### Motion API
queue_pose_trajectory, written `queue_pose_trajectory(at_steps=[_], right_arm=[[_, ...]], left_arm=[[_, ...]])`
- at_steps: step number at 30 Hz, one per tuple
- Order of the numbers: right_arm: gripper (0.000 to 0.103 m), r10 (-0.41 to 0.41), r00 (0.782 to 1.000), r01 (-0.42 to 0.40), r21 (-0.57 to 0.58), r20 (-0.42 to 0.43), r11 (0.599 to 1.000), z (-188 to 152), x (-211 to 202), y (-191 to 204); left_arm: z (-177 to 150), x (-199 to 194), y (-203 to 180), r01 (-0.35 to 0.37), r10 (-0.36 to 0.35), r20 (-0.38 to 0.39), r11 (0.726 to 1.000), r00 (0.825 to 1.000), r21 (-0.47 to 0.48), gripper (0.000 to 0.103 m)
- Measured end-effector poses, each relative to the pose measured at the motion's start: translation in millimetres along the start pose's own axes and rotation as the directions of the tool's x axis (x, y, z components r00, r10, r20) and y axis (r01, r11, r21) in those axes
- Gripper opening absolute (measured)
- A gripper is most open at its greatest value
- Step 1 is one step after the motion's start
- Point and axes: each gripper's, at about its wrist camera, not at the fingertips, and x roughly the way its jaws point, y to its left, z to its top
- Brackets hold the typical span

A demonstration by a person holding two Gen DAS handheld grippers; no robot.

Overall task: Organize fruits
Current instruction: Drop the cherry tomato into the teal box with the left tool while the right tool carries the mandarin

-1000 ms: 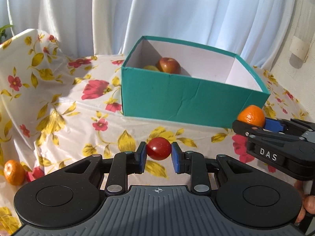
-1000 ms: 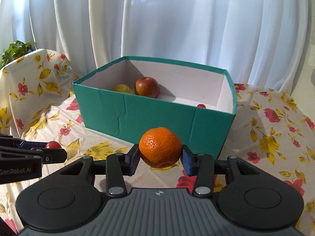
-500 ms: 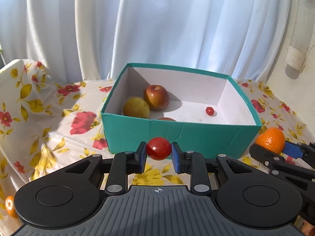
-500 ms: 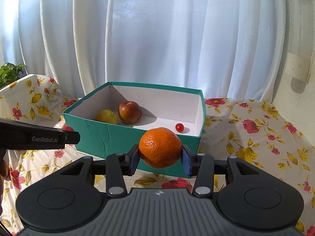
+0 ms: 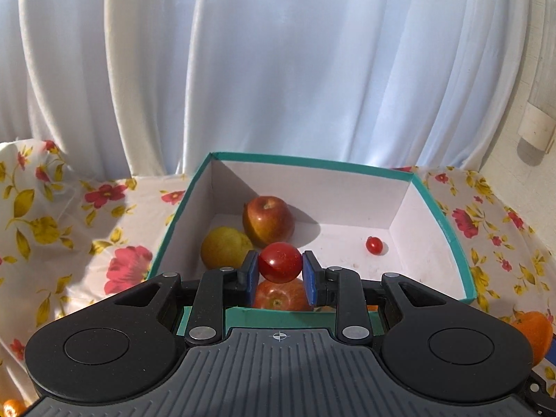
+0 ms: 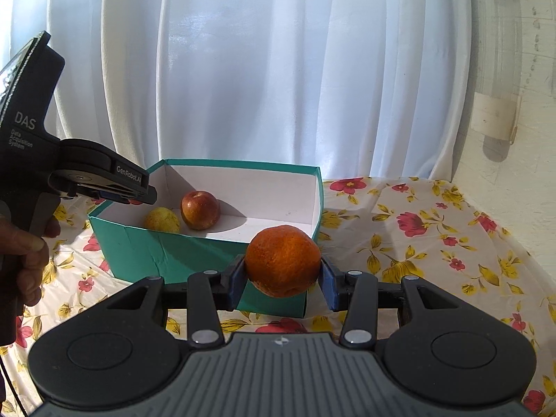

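My left gripper is shut on a small red tomato and holds it above the near wall of the teal box. In the box lie a red apple, a yellow fruit, a second apple under the tomato and a tiny cherry tomato. My right gripper is shut on an orange, held in front of the box's near right corner. The left gripper shows over the box's left rim in the right wrist view.
The box stands on a floral tablecloth. White curtains hang behind. A small orange lies at the far left on the cloth. A white wall fitting is at the right.
My left gripper has risen and moved forward with the tomato, from before the box to over its near wall. My right gripper has lifted the orange higher and come nearer the box.
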Motion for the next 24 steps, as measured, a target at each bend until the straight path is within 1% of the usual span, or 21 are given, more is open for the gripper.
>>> queue_pose_trajectory(at_steps=[6, 12, 17, 24], right_arm=[[0.044, -0.003, 1.000, 0.003, 0.003, 0.007, 1.000, -0.1, -0.6, -1.9], [0.044, -0.006, 1.000, 0.005, 0.030, 0.012, 1.000, -1.8, 0.3, -5.8], [0.044, -0.007, 1.000, 0.007, 0.035, 0.018, 0.999, -2.8, -3.0, -7.6], [0.044, -0.013, 1.000, 0.011, 0.041, 0.027, 0.999, -1.7, -5.0, -8.9]], left_arm=[[-2.7, 24.9, 1.5, 0.004, -0.003, -0.054, 1.000, 0.999, 0.018, 0.030], [-6.3, 38.3, 2.4, 0.012, -0.009, -0.083, 0.999, 0.997, 0.041, 0.030], [-6.7, 52.3, 3.8, 0.013, -0.010, -0.119, 1.000, 0.993, 0.026, 0.030], [-7.3, 63.0, 3.7, -0.006, 0.012, -0.119, 0.999, 0.993, 0.048, 0.031]])
